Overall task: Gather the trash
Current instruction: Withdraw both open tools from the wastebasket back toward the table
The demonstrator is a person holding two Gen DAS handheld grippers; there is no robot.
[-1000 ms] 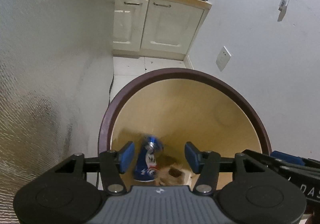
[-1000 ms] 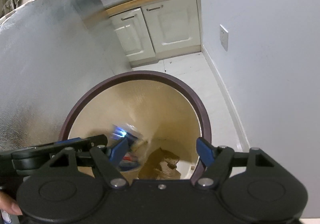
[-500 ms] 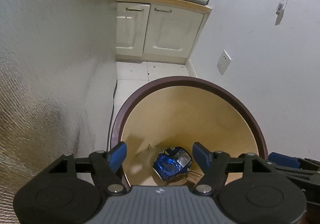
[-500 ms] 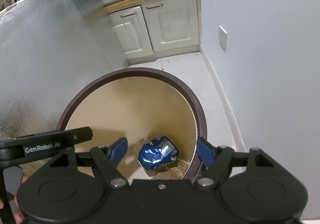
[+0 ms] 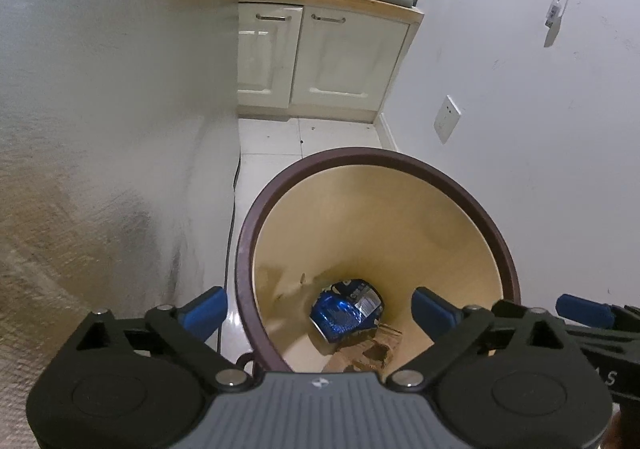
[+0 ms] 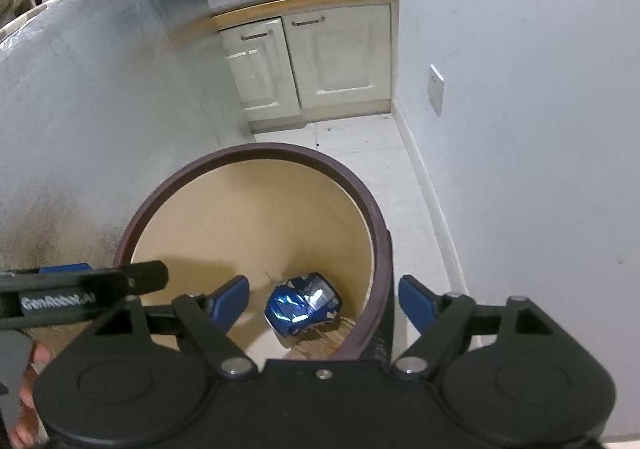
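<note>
A crushed blue can (image 5: 347, 305) lay in the brown-rimmed bin (image 5: 472, 205), toward six o'clock. The left gripper (image 5: 320, 309) and right gripper (image 6: 322, 299) hung above, jaws opening wide, empty.

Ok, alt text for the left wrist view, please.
A crushed blue can lies at the bottom of a tan bin with a dark rim, beside brown scraps. The left hand-held gripper above is opening, nothing between its jaws; white cabinets behind.
</note>
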